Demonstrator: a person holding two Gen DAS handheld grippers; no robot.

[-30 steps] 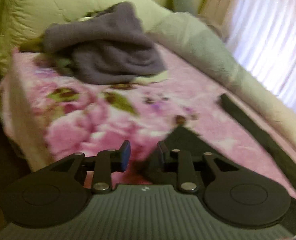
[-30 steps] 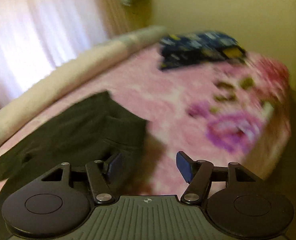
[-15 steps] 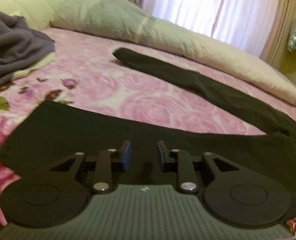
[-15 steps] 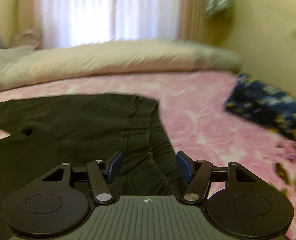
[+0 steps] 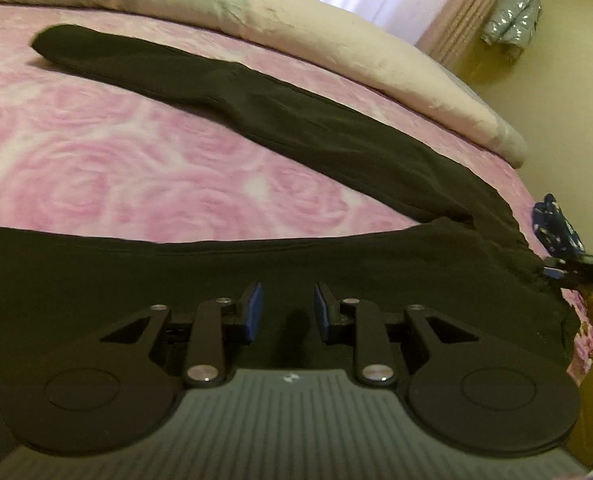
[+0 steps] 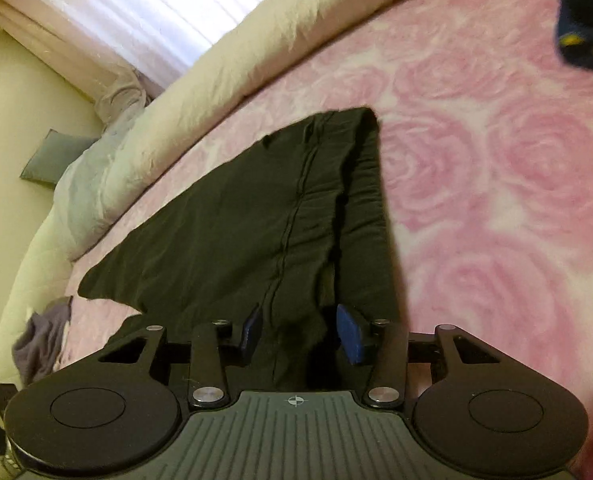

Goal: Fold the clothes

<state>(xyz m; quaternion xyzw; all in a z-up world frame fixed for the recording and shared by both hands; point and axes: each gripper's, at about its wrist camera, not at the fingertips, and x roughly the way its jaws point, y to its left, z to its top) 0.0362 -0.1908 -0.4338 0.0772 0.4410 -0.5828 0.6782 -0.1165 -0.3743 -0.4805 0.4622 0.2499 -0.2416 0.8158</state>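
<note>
Left wrist view: black trousers (image 5: 336, 152) are spread on the pink bed (image 5: 136, 168), legs running leftward. Waist fabric is bunched between the closing right gripper (image 6: 298, 330) pads; the left gripper (image 5: 286, 306) is parted, empty, above the near leg.

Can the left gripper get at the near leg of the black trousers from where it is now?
Probably yes. The left gripper is right above the near leg of the black trousers, its jaws apart with nothing between them. The leg lies flat on the pink blanket, and nothing covers it.
</note>
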